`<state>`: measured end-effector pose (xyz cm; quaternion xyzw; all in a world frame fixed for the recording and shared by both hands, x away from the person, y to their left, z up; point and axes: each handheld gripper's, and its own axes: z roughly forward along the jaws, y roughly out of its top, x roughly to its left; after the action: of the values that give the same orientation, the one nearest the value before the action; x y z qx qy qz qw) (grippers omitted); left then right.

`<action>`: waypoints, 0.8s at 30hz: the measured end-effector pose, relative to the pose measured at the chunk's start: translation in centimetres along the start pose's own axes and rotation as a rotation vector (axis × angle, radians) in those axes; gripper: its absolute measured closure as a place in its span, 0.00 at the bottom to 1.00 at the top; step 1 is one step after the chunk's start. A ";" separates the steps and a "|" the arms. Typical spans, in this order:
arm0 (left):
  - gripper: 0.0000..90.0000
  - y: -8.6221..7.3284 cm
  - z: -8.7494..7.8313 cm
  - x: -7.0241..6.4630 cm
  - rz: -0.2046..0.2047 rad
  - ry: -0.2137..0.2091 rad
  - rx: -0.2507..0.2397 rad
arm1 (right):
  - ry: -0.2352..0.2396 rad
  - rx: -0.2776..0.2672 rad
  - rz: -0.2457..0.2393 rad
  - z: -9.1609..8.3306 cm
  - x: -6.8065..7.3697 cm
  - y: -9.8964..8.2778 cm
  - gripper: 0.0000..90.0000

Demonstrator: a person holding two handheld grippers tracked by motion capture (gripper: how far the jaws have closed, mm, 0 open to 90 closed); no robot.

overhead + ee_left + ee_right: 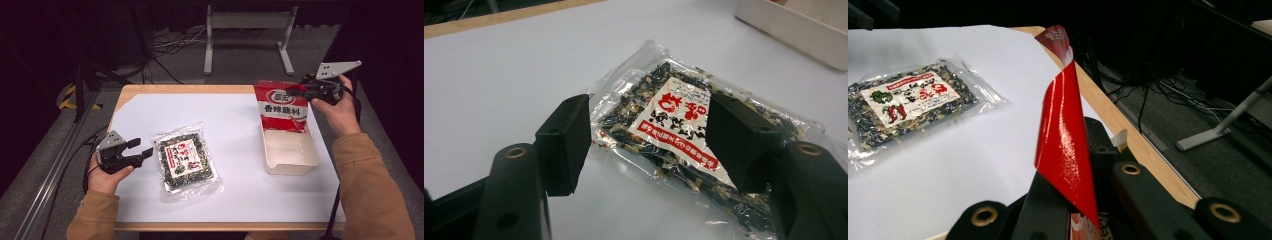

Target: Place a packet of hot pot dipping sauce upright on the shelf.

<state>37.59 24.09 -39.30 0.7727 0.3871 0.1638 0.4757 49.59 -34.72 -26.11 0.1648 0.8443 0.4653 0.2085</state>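
Note:
A clear bag (187, 160) of dark dried bits with a white and red label lies flat on the white sheet at centre left. My left gripper (136, 151) rests just left of it, open, its jaws (646, 120) spread wide before the bag's (674, 130) near edge without touching it. At the far right, my right gripper (296, 90) is shut on the top corner of a red seasoning bag (281, 107). The bag hangs upright with its lower end in the far end of a white box (292, 160). In the right gripper view the red bag (1063, 135) rises edge-on from the shut jaws (1083, 200).
The white sheet (235, 125) covers most of a wooden table (190, 89). The white box's wall (794, 30) stands beyond the clear bag (903, 105). On the floor behind are a grey metal stand (247, 30) and cables (170, 42). A rail (55, 165) runs along the left.

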 end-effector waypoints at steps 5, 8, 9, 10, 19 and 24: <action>0.40 0.0 0.0 0.0 0.003 0.001 -0.001 | 0.017 -0.020 0.007 0.3 0.1 -0.3 0.98; 0.40 0.0 0.0 0.0 0.002 -0.001 -0.002 | 0.027 -0.028 0.010 0.3 0.3 -0.5 0.98; 0.40 0.0 0.0 0.0 0.002 -0.001 -0.002 | 0.028 -0.030 0.017 0.3 0.4 -0.7 0.98; 0.40 0.0 0.0 0.0 0.002 -0.001 -0.002 | 0.028 -0.030 0.017 0.3 0.4 -0.7 0.98; 0.40 0.0 0.1 -0.1 0.003 -0.001 0.005 | -0.001 -0.014 0.073 0.4 0.2 -2.0 0.97; 0.40 -0.1 0.1 0.0 0.002 -0.001 0.007 | -0.017 0.007 0.102 0.5 0.1 -2.5 0.93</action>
<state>37.61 24.02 -39.43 0.7750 0.3866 0.1624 0.4729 49.52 -35.61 -28.52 0.2123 0.8345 0.4711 0.1911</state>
